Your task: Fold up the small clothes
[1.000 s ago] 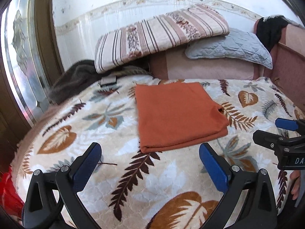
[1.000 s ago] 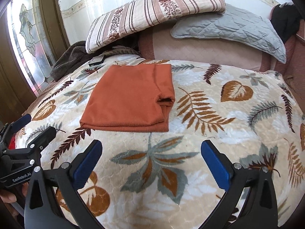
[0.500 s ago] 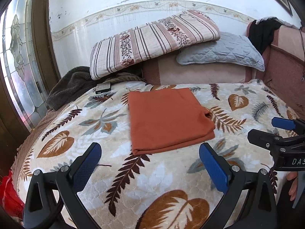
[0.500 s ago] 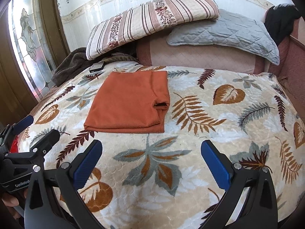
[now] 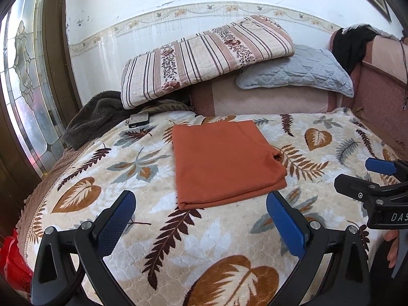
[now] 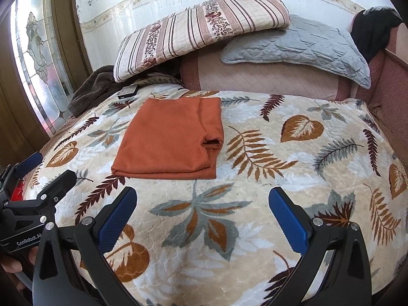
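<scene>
An orange garment lies folded into a flat rectangle on the leaf-patterned blanket; it also shows in the right wrist view. My left gripper is open and empty, held back from the garment's near edge. My right gripper is open and empty, nearer than the garment and to its right. The right gripper also shows at the right edge of the left wrist view. The left gripper shows at the left edge of the right wrist view.
A striped pillow and a grey pillow lean at the bed's head. A dark fuzzy blanket and a small black device lie at the far left. A glass door stands left. A black cloth hangs at the right.
Both grippers have pulled back from the folded garment and risen a little, so it looks smaller and farther. The garment has not moved. Both stay open.
</scene>
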Demonstrator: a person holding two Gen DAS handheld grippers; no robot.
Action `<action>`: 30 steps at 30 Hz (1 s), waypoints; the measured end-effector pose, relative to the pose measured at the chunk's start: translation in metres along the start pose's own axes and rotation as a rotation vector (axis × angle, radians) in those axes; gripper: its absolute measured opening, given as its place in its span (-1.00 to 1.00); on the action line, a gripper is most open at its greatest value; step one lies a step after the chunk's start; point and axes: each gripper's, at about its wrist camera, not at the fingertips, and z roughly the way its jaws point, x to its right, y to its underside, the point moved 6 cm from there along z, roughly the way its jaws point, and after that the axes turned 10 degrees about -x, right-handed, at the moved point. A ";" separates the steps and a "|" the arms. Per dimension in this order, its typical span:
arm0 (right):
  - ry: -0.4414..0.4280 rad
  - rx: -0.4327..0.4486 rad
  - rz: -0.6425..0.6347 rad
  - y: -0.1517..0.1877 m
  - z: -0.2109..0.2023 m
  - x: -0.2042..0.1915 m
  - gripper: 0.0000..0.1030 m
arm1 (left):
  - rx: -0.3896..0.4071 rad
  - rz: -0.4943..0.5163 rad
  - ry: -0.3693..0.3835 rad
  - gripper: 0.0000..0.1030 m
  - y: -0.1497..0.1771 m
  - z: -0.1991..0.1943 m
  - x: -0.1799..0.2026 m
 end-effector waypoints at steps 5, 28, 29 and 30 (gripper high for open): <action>0.001 0.005 -0.001 -0.003 -0.002 0.001 1.00 | 0.002 0.001 -0.002 0.99 -0.005 -0.001 -0.004; 0.001 -0.021 0.009 -0.006 0.017 0.000 1.00 | -0.022 0.006 0.016 0.99 -0.011 0.019 -0.002; 0.001 -0.023 0.009 -0.007 0.019 0.000 1.00 | -0.024 0.005 0.017 0.99 -0.011 0.021 -0.002; 0.001 -0.024 0.010 -0.006 0.020 0.000 1.00 | -0.026 0.004 0.015 0.99 -0.011 0.023 -0.002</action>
